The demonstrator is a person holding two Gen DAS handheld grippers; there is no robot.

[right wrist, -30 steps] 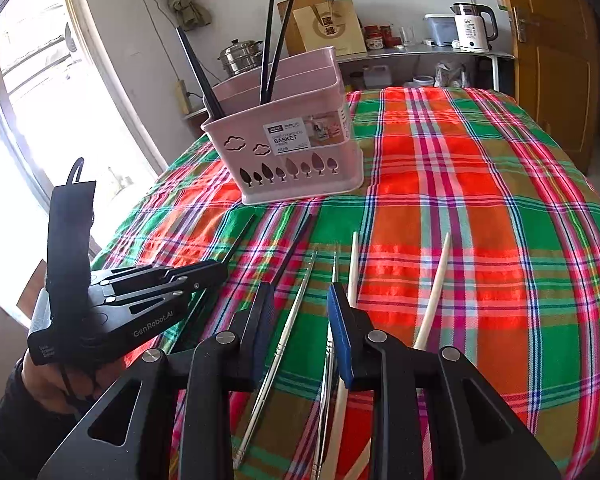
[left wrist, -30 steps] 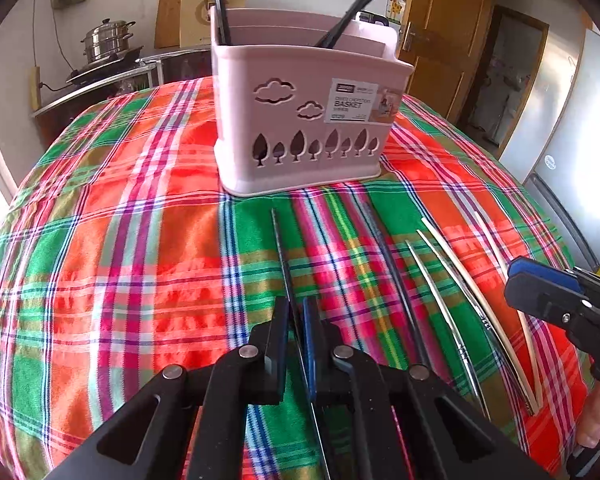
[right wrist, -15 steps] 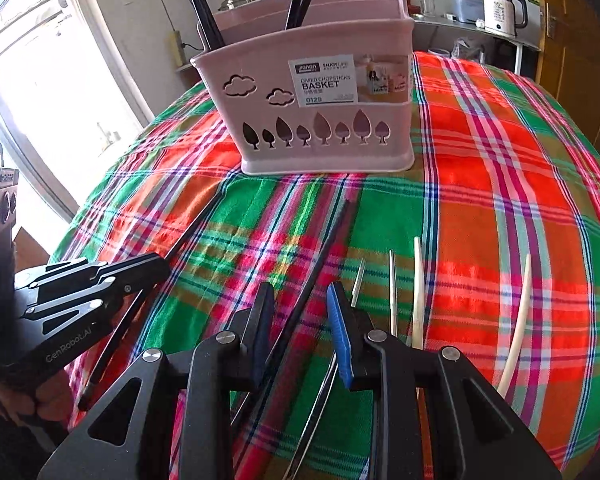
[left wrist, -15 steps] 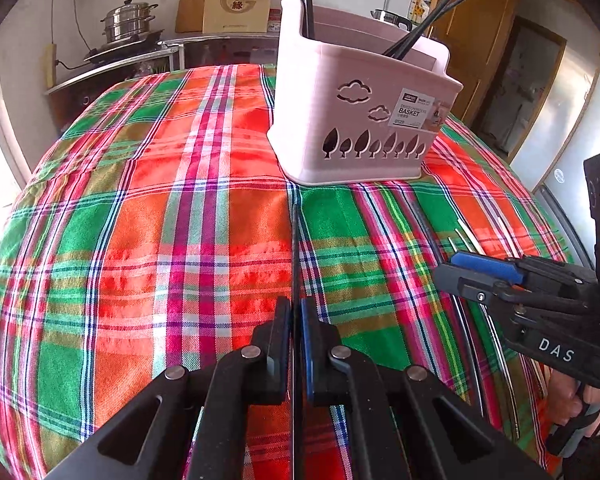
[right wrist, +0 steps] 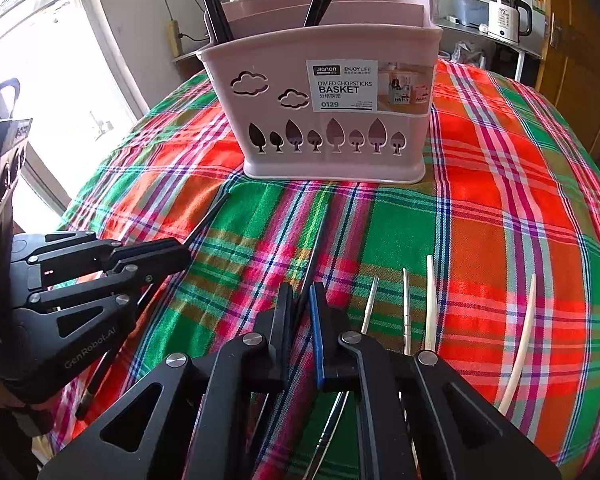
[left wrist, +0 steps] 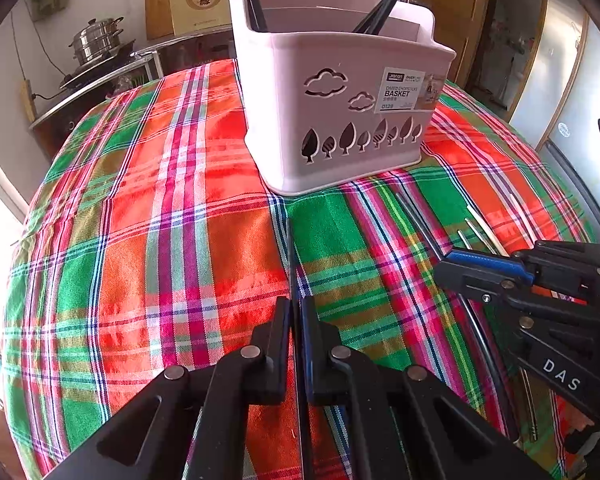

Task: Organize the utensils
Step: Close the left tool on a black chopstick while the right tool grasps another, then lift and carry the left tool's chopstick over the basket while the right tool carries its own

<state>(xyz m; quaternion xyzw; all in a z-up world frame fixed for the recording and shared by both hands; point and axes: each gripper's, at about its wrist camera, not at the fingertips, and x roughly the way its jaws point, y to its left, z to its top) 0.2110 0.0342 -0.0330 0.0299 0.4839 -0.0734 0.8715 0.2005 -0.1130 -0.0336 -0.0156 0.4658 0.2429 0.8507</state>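
Left gripper (left wrist: pixel 296 316): jaws are closed on a black chopstick (left wrist: pixel 290 256) whose tip is directed toward the pink basket (left wrist: pixel 340 120). Right gripper (right wrist: pixel 300 304): jaws are nearly closed around a second dark chopstick (right wrist: pixel 314 256); firm contact cannot be confirmed, since a narrow gap is seen beside the blue pad. The basket is placed upright on the plaid tablecloth (left wrist: pixel 140 240), and black chopsticks (right wrist: pixel 212 4) are seen standing in its compartments. On the cloth to the right of the right gripper, two metal chopsticks (right wrist: pixel 370 304) and two pale chopsticks (right wrist: pixel 520 344) are laid roughly parallel, apart from the basket. A kettle (right wrist: pixel 508 16) is visible on the rear counter.
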